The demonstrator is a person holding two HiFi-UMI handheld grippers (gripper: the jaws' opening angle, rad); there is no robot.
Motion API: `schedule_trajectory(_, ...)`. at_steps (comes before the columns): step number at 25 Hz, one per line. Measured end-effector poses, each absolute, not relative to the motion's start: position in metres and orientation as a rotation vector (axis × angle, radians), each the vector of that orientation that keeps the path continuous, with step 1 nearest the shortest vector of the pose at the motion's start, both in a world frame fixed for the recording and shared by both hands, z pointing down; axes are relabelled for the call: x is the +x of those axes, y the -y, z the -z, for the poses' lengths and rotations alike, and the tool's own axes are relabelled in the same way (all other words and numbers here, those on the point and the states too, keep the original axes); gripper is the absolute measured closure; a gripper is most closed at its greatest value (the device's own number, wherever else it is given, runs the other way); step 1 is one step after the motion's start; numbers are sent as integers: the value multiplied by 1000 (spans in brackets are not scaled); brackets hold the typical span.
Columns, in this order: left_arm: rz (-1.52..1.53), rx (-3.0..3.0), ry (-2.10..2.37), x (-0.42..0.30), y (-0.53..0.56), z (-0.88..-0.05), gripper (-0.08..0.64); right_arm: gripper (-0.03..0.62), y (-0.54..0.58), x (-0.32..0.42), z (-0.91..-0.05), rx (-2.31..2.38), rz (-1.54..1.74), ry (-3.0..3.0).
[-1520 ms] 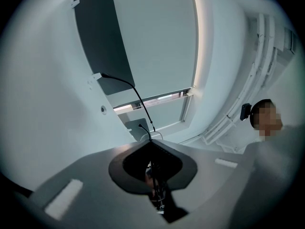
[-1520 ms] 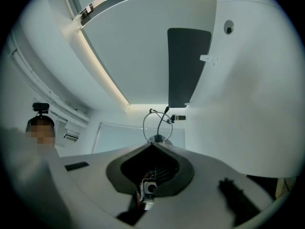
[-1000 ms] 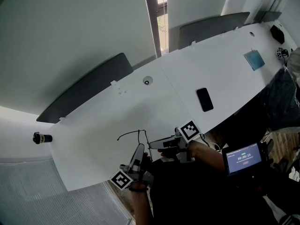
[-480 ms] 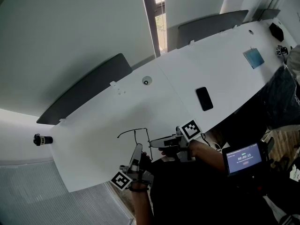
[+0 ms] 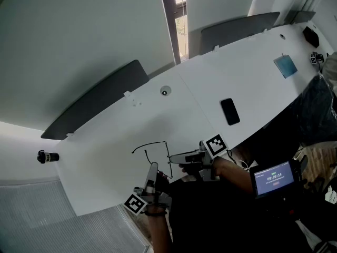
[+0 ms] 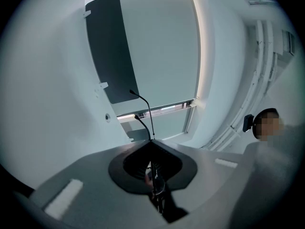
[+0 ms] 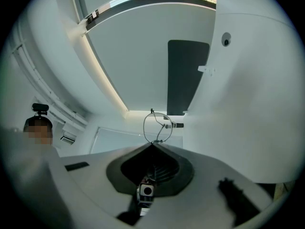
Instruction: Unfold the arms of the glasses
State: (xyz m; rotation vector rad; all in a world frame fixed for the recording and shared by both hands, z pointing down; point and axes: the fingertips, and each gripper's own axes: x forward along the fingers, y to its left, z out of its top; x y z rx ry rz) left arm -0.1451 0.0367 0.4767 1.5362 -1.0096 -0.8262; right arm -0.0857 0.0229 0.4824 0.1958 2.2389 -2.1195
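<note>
Glasses [image 7: 157, 127] | left tool [image 6: 152, 141], right tool [image 7: 153, 143] both clamped on them | screen [image 5: 273, 177] digits unreadable

Near edge of surface [image 5: 105, 157] crowded: left tongs [image 5: 153, 166] and right tongs [image 5: 172, 158] close together, both clamped on glasses [image 5: 157, 144], little gap between. Beyond them, broad bare stretch up to grommet [image 5: 165, 92]. Phone [image 5: 229, 112] lying flat further right, well apart. Blue pad [image 5: 286, 67] at far end. Back edge walled by nearer dark panel [image 5: 95, 101] and farther dark panel [image 5: 239, 29].
</note>
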Motion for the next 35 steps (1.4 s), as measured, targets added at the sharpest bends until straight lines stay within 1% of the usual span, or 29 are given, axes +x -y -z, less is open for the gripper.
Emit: schedule_trajectory(35,835,1523,1006,-150,-41,-481,543,582,-13,-78,-486,116,2090,-2262)
